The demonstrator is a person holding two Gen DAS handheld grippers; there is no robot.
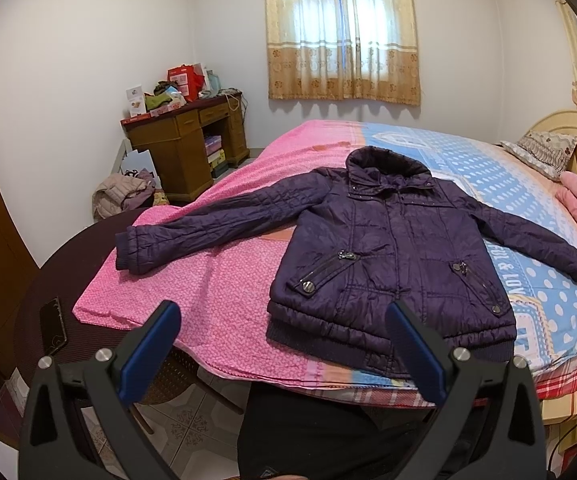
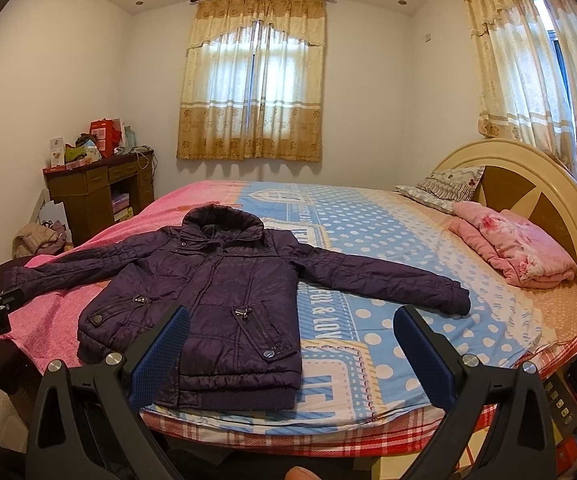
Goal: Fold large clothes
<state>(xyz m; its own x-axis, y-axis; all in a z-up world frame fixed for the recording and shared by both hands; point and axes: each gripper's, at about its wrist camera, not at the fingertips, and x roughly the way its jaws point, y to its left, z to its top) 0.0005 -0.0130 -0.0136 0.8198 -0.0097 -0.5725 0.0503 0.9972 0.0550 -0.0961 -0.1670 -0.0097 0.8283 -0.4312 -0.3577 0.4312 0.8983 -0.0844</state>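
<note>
Left wrist view
Left gripper (image 1: 280, 344): fingers spread wide, nothing between them.
Jacket (image 1: 384, 252): flat on the bed (image 1: 216, 280), ahead and slightly right of the gripper, front up, sleeves spread (hem nearest the fingertips).
Phone (image 1: 53, 327): down-left, on a dark surface.

Right wrist view
Right gripper (image 2: 292, 348): fingers spread, holding nothing.
Jacket (image 2: 208, 280): ahead-left, hem behind the left finger.
Blanket (image 2: 516, 248): folded, far right by the headboard.

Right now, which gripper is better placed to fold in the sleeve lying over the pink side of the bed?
Left. The left gripper faces that sleeve on the pink cover; the right gripper sits nearer the other sleeve. Both jaws are open.
</note>
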